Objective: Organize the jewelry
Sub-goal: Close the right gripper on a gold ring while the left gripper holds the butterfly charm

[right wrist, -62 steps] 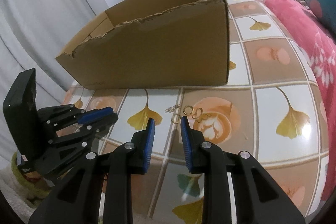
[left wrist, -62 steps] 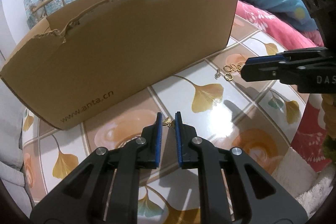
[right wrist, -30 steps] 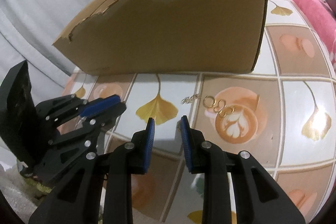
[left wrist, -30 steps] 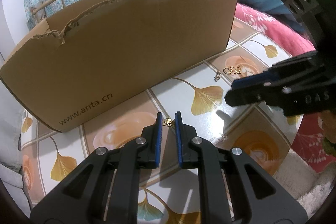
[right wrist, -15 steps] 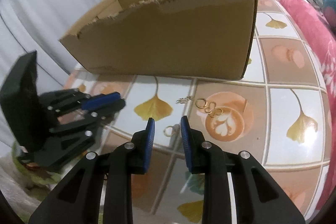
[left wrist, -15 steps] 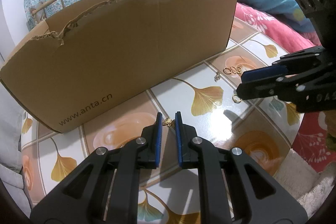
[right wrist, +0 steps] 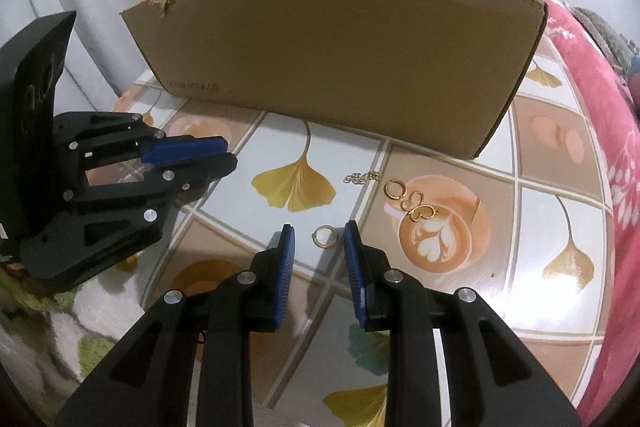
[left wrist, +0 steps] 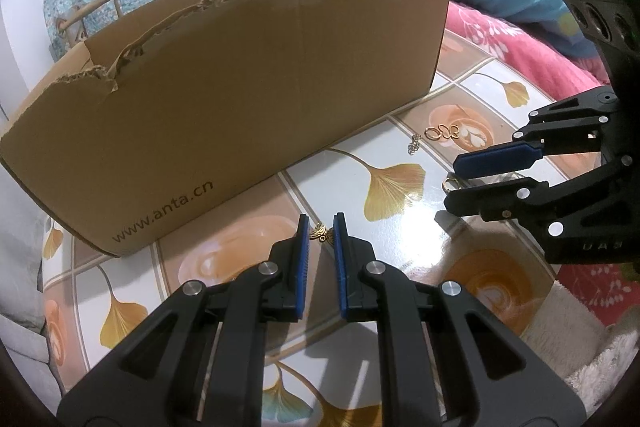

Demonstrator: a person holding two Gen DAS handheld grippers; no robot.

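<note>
My left gripper [left wrist: 321, 222] is shut on a small gold butterfly charm [left wrist: 322, 234], held at its fingertips just above the tiled table. My right gripper [right wrist: 319, 234] is open, and a gold ring [right wrist: 324, 237] lies on the table between its fingertips. The ring also shows in the left wrist view [left wrist: 451, 183] beside the right gripper [left wrist: 454, 181]. Further on lie a gold ring and two heart-shaped gold pieces [right wrist: 408, 199] and a short silver chain [right wrist: 362, 177]. The same group shows in the left wrist view [left wrist: 442, 131].
A large open cardboard box [left wrist: 248, 99] with torn rims stands across the table behind the jewelry, also in the right wrist view [right wrist: 340, 55]. A red floral bedcover [right wrist: 608, 131] lies to the right. A fluffy rug [left wrist: 580, 331] lies below the table edge.
My right gripper carried one gold ring back from the group, lowered it to the table nearer the front and opened. My left gripper has stayed still with the charm.
</note>
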